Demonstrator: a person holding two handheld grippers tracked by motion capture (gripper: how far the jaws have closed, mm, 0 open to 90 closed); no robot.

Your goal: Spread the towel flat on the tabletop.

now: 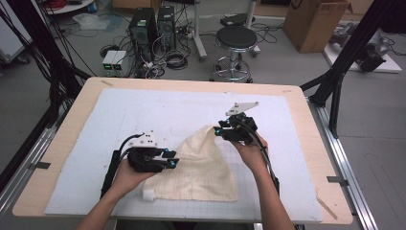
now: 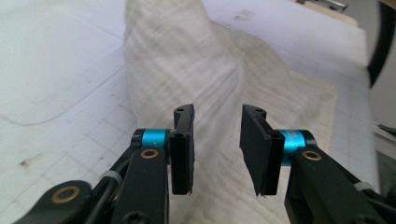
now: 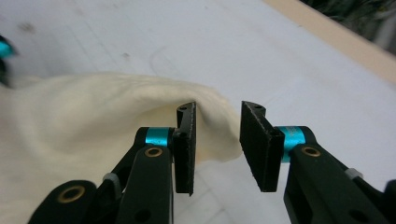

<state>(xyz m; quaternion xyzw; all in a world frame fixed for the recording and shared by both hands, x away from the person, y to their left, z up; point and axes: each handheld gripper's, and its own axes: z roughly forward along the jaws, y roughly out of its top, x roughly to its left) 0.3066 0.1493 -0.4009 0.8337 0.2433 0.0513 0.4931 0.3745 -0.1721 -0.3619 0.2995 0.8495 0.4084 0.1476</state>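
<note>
The work surface is a pale wooden table (image 1: pixel 62 139) covered by a white gridded mat (image 1: pixel 143 110). Beyond its far edge stand a black round stool (image 1: pixel 235 38), two dark computer towers (image 1: pixel 152 26) amid loose cables, and a cardboard box (image 1: pixel 313 21); none of these intrudes on the mat. A black frame post (image 1: pixel 342 72) rises off the table's right far corner. No legible writing or brand marking is visible on anything.

The cream cloth (image 1: pixel 201 165) lies near the mat's centre, towards the person's side, its far corner raised into a peak.

Left gripper (image 1: pixel 172 162) — held low at the cloth's left edge, jaws apart, with the cloth (image 2: pixel 187 70) lying beyond and beneath them, not pinched. Right gripper (image 1: pixel 219 130) — held above the mat at the raised peak, jaws apart; the cloth's corner (image 3: pixel 210 121) sits just behind the left-hand jaw and partly in the gap, with no clamping visible.
</note>
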